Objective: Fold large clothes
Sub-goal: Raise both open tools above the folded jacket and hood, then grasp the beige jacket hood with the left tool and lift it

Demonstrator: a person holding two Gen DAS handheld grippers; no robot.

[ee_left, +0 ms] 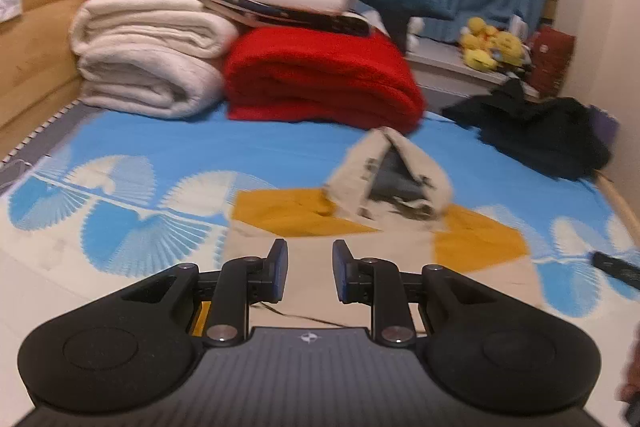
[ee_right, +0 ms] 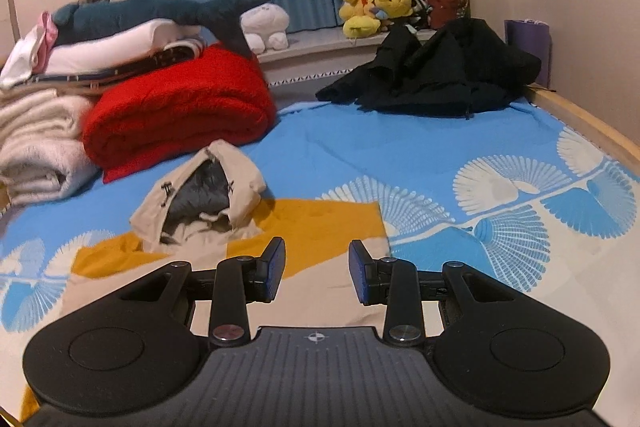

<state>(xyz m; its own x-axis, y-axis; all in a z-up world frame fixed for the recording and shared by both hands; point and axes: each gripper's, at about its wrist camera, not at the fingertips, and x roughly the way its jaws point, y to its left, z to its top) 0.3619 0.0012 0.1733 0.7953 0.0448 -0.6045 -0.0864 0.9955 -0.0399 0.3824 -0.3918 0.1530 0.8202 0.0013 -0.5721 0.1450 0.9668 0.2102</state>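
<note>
A beige and mustard-yellow hooded jacket [ee_left: 360, 251] lies flat on the blue patterned bed, its beige hood [ee_left: 396, 175] with grey lining standing up at the far end. It also shows in the right wrist view [ee_right: 304, 231], hood [ee_right: 204, 195] to the left. My left gripper [ee_left: 310, 267] is open and empty, just above the beige body of the jacket. My right gripper [ee_right: 317, 269] is open and empty, over the jacket's right part near its edge.
A red blanket [ee_left: 320, 75], cream blankets [ee_left: 148, 59] and a stack of folded bedding with a plush shark [ee_right: 160, 11] sit at the bed's head. A black garment pile [ee_right: 432, 71] lies at the far right. Yellow plush toys [ee_right: 376, 7] sit on the sill. A dark object [ee_left: 616, 267] lies on the bed at right.
</note>
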